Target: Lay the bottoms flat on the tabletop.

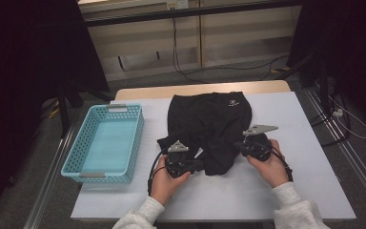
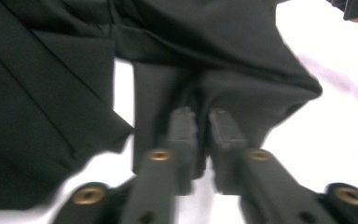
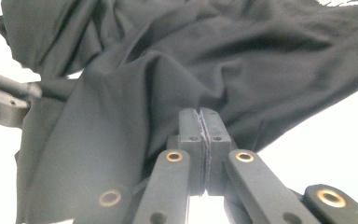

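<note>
High view. A black garment [image 1: 209, 126] lies on the white table cover [image 1: 305, 157], partly folded, its near edge bunched between the two tools. The left gripper [image 1: 198, 164] meets that edge from its left side and the right gripper [image 1: 240, 147] from its right; a turquoise basket [image 1: 106, 143] stands well apart, beyond the left gripper's outer side. The step in hand appears to be a fold of the garment's near portion; the next move would call for both grippers to lift and carry the edge away from the person together, keeping it taut.

Left gripper view. The jaws stand a narrow slit apart around a fold of the black garment [image 2: 223, 93] directly ahead of the left gripper [image 2: 201, 119]. Whether cloth lies firmly pinched between them is hard to tell: the frame is blurred.

Right gripper view. The right gripper [image 3: 200, 114] has its jaws pressed together on the black garment [image 3: 168, 70], pinching a ridge of cloth. The cloth hides the jaw tips' far ends. A pale print is cut off at the upper edge.
</note>
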